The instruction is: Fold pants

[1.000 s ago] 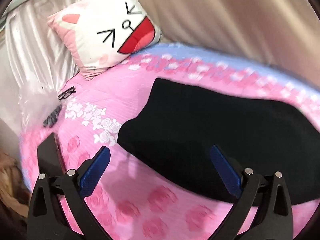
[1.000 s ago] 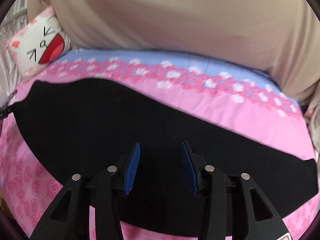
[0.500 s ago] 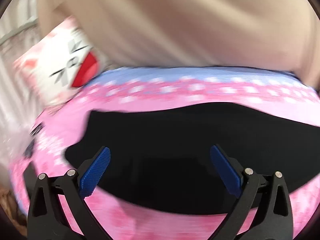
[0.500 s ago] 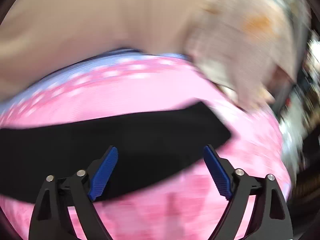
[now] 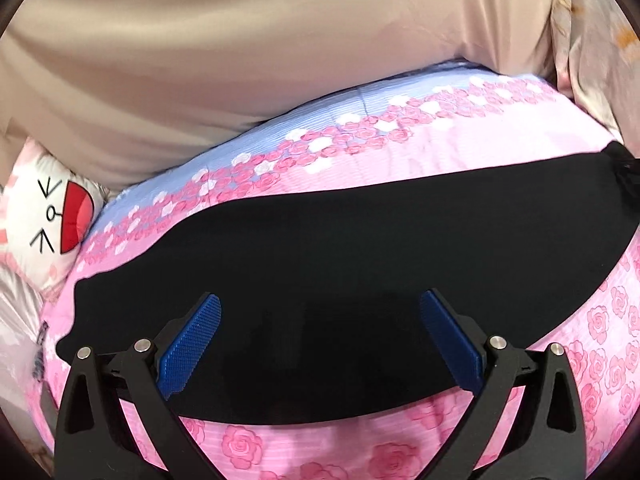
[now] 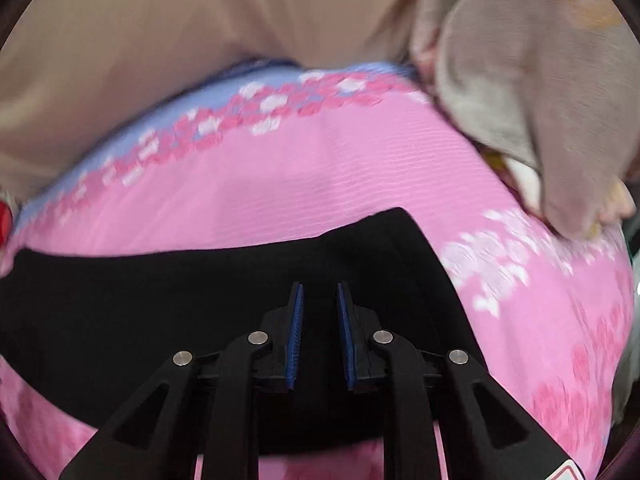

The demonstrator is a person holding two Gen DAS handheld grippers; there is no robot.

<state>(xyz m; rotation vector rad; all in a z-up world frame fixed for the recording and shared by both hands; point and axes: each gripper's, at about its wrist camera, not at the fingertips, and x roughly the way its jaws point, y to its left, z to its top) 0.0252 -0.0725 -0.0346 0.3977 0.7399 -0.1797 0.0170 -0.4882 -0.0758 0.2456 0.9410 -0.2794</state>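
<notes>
Left wrist view: my left gripper [image 5: 320,320] hangs with its blue ribbed pads [image 5: 190,346] spread wide, holding nothing, above the black pants [image 5: 340,264]. The pants lie flat as one long dark band across a pink bedspread [image 5: 500,160] printed with roses, with a pale blue strip along its far side. At the far left a white and pink cushion [image 5: 44,224] leans on its side; it shows a cartoon face with a wide red mouth and drawn black marks, and no words that I can read. Beige curtain fabric [image 5: 240,52] fills the top of the frame.

Right wrist view: my right gripper [image 6: 319,304] has its jaws drawn close with a narrow slit between them, and nothing is pinched. It sits over one end of the pants [image 6: 200,296], near a squared corner of the black cloth. The bedspread [image 6: 320,168] looks blurred. A greyish beige cloth [image 6: 532,92] with an orange patch hangs at the upper right. A red and white sticker shows at the lower right edge, too cut off to read.
</notes>
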